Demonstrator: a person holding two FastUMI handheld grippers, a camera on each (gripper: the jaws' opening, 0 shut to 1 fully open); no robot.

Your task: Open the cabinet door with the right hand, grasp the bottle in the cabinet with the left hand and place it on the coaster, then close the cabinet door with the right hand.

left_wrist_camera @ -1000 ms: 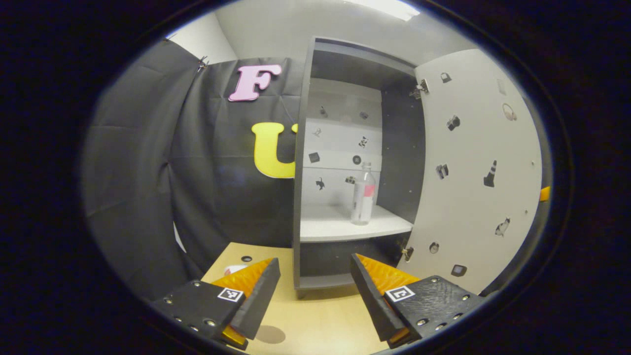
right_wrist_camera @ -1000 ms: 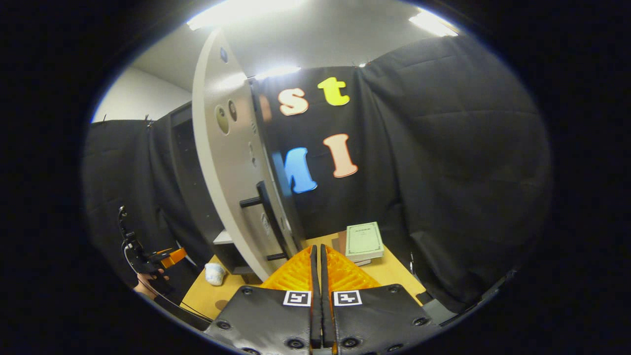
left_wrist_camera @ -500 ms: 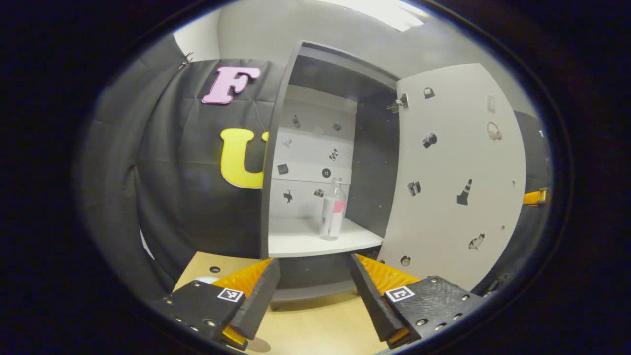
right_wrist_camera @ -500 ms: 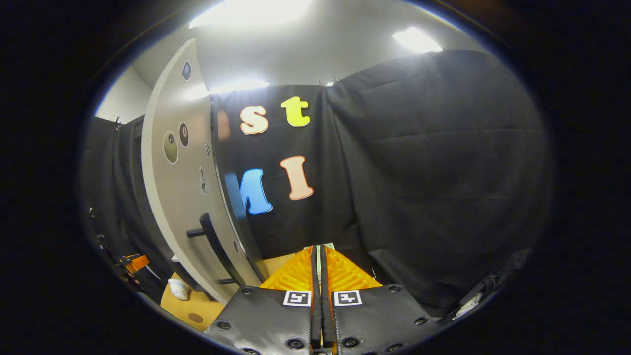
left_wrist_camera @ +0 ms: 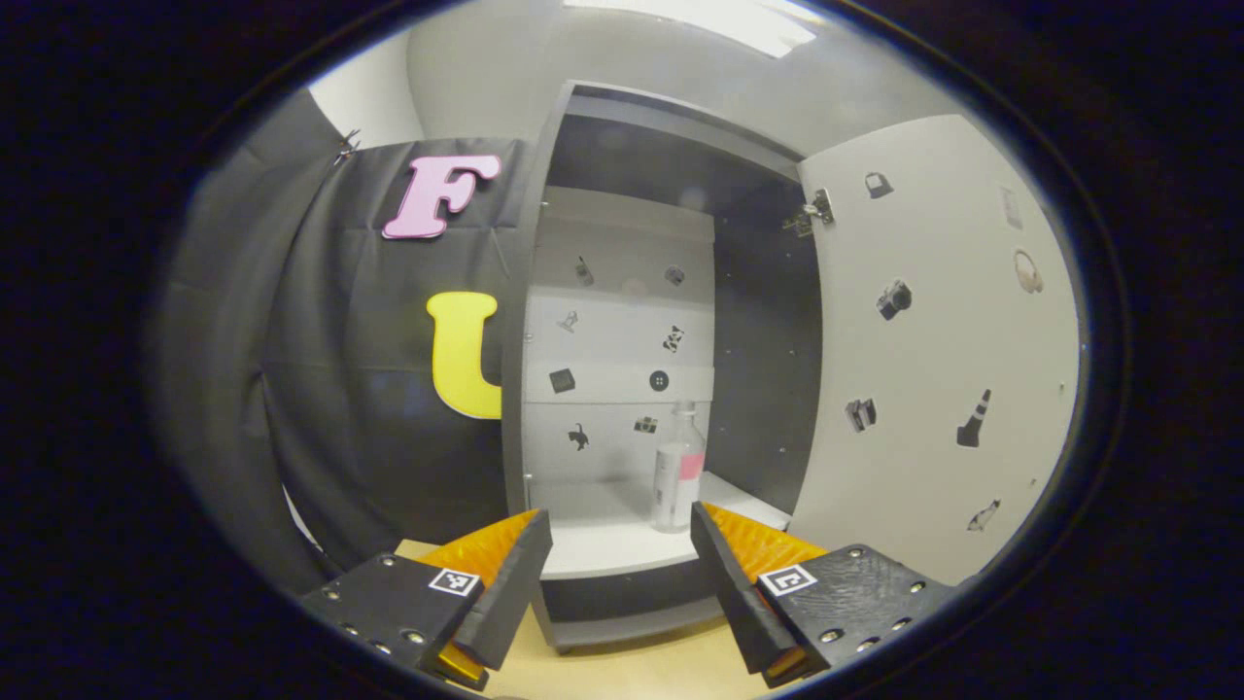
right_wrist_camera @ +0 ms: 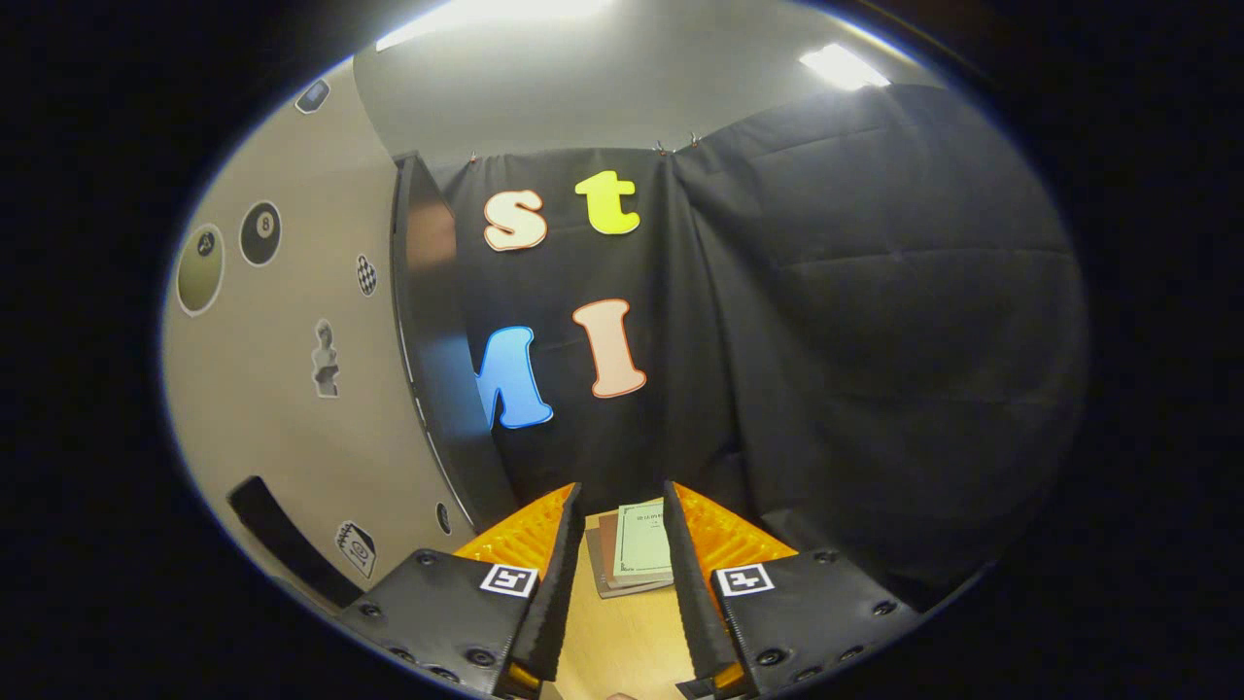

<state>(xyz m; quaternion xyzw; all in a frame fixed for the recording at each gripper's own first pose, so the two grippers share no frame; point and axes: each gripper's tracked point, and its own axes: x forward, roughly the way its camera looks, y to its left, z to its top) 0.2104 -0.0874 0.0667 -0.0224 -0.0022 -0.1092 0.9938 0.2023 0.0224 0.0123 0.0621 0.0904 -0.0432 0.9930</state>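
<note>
Clear plastic, the bottle [left_wrist_camera: 677,483] stands on the cabinet shelf [left_wrist_camera: 607,544], now closer than a second ago. Your right gripper [right_wrist_camera: 616,574] has parted and let go of the door [left_wrist_camera: 933,360], which stands wide. Your left gripper [left_wrist_camera: 620,574] is spread, empty; reach in next.
</note>
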